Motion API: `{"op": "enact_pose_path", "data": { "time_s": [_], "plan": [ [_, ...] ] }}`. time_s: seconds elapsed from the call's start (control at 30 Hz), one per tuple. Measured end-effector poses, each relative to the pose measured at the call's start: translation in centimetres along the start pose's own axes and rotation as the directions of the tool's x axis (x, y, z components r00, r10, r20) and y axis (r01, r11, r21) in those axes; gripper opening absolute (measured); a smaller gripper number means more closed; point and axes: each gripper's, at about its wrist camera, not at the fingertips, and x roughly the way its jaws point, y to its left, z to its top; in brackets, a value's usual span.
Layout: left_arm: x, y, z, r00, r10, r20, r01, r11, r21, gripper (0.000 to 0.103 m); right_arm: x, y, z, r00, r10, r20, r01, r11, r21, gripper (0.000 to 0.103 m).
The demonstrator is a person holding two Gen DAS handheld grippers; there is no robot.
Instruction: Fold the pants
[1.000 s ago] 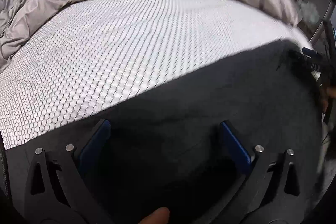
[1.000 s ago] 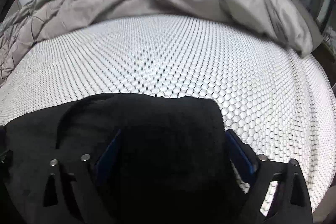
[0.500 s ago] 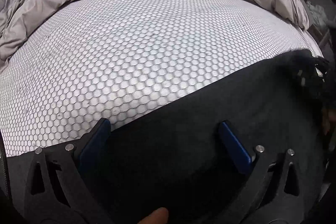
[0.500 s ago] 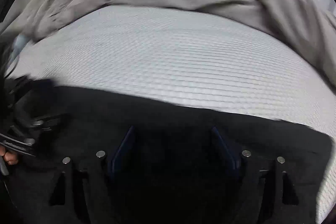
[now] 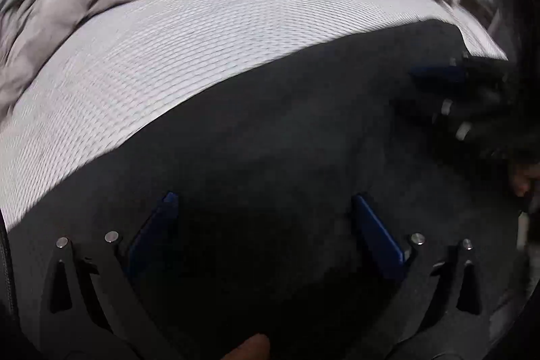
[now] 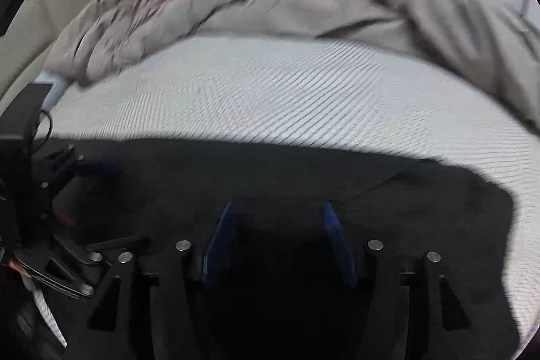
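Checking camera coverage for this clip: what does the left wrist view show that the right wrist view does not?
Only the left wrist view shows the right gripper from the side and a fingertip at the bottom edge. Only the right wrist view shows the left gripper from outside and a beige headboard. Both share the black pants, the white honeycomb mattress and the rumpled grey duvet.
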Motion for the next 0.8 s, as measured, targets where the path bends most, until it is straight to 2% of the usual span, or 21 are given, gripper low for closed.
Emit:
{"op": "enact_pose_path", "data": {
  "time_s": [0.03, 0.07, 0.17, 0.23, 0.33, 0.4, 0.5, 0.53, 0.6, 0.63, 0.7, 0.73, 0.77, 0.8],
  "plan": [
    [-0.6, 1.2, -0.6, 1.000, 0.029, -0.006, -0.029, 0.999, -0.017, 0.103, 1.0, 0.4, -0.2, 0.999, -0.051, -0.014, 0.050, 0.996, -0.067, 0.057],
    [-1.3, 3.0, -1.4, 0.998, 0.057, -0.007, -0.058, 0.998, -0.036, 0.103, 0.9, 0.7, -0.9, 0.998, -0.070, 0.011, 0.071, 0.991, -0.113, 0.060],
    [-2.8, 8.3, -4.9, 0.988, 0.152, -0.018, -0.153, 0.981, -0.121, 0.103, 0.5, -1.9, -1.2, 0.990, -0.141, 0.009, 0.142, 0.988, -0.061, 0.070],
    [-4.4, 11.3, -7.4, 0.982, 0.189, -0.020, -0.189, 0.964, -0.184, 0.103, -0.5, -3.8, -2.3, 0.969, -0.247, 0.006, 0.247, 0.968, -0.032, 0.071],
    [-7.0, 13.0, -9.7, 0.972, 0.233, -0.003, -0.228, 0.946, -0.232, 0.102, -1.9, -5.6, -3.1, 0.970, -0.244, 0.021, 0.243, 0.969, 0.037, 0.072],
    [-8.4, 12.3, -10.2, 0.977, 0.212, 0.031, -0.199, 0.951, -0.238, 0.102, -2.9, -4.4, -3.1, 0.966, -0.257, 0.029, 0.256, 0.966, 0.032, 0.072],
    [-9.7, 8.5, -9.9, 0.983, 0.146, 0.108, -0.124, 0.974, -0.188, 0.102, -4.7, -1.3, -2.6, 0.992, -0.096, 0.086, 0.096, 0.995, -0.001, 0.074],
    [-10.1, 6.6, -10.2, 0.986, 0.110, 0.124, -0.087, 0.981, -0.174, 0.102, -5.0, 0.6, -2.2, 0.994, -0.038, 0.104, 0.041, 0.999, -0.023, 0.079],
    [-8.9, 3.2, -10.2, 0.994, 0.014, 0.109, 0.003, 0.988, -0.157, 0.102, -4.7, 3.8, -1.6, 0.994, 0.037, 0.101, -0.029, 0.996, -0.079, 0.081],
    [-8.2, 2.5, -10.8, 0.996, 0.007, 0.085, 0.006, 0.989, -0.148, 0.102, -4.1, 5.4, -1.7, 0.995, 0.065, 0.082, -0.056, 0.993, -0.107, 0.081],
    [-6.6, 1.6, -11.8, 0.997, 0.062, 0.042, -0.057, 0.993, -0.103, 0.102, -2.7, 8.2, -2.5, 0.996, 0.084, 0.020, -0.079, 0.982, -0.170, 0.081],
    [-6.9, 1.0, -12.5, 0.997, 0.066, 0.044, -0.062, 0.994, -0.092, 0.102, -1.6, 8.9, -3.0, 0.998, 0.058, -0.011, -0.059, 0.975, -0.213, 0.081],
    [-7.4, 1.2, -12.9, 0.997, 0.061, 0.049, -0.056, 0.994, -0.093, 0.102, -1.0, 9.2, -3.6, 0.999, 0.028, -0.017, -0.031, 0.966, -0.258, 0.081],
    [-8.1, 1.6, -13.2, 0.997, 0.062, 0.048, -0.057, 0.993, -0.103, 0.102, -1.2, 9.4, -4.1, 1.000, 0.031, 0.000, -0.030, 0.963, -0.269, 0.081]
  ]
}}
